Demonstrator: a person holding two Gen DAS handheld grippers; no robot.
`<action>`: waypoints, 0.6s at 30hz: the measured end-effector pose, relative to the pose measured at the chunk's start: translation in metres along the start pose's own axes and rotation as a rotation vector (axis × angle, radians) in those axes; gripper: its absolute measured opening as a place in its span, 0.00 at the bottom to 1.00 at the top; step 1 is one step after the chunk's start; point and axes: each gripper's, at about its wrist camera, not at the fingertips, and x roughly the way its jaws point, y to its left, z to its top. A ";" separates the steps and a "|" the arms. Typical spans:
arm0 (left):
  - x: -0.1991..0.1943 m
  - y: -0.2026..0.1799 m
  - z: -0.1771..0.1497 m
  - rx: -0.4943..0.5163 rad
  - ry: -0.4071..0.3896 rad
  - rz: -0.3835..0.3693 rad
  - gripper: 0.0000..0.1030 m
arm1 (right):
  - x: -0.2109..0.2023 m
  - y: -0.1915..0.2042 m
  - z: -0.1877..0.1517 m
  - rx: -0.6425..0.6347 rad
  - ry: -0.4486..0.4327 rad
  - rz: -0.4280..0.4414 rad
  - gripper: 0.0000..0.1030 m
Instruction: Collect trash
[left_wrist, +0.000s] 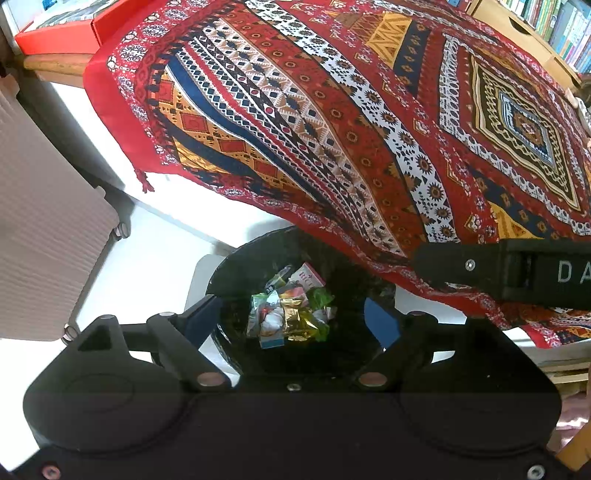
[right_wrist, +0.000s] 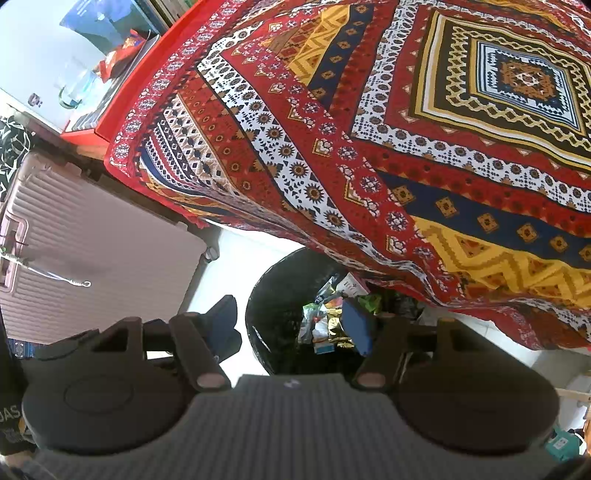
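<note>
A black-lined trash bin stands on the floor below the table edge. Inside lies a heap of wrappers: gold foil, green plastic, a white and red packet. My left gripper hangs open straight above the bin with nothing between its blue pads. The other gripper's black body crosses the right side of the left wrist view. In the right wrist view the bin sits low in the middle with the wrappers showing. My right gripper is open and empty above the bin's left rim.
A red patterned cloth covers the table and drapes over the bin's far side. A pink ribbed suitcase stands on the white floor to the left. A red tray sits at the table's far end, bookshelves behind.
</note>
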 end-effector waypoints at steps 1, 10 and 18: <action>0.000 0.000 0.000 -0.001 0.000 -0.001 0.83 | 0.000 0.000 0.000 0.000 0.000 0.000 0.72; -0.001 0.000 -0.001 -0.008 -0.010 0.010 0.88 | -0.002 0.000 -0.002 -0.004 -0.006 -0.006 0.73; -0.002 0.002 -0.001 -0.028 -0.031 -0.007 0.96 | -0.003 -0.002 -0.002 -0.008 -0.008 -0.011 0.73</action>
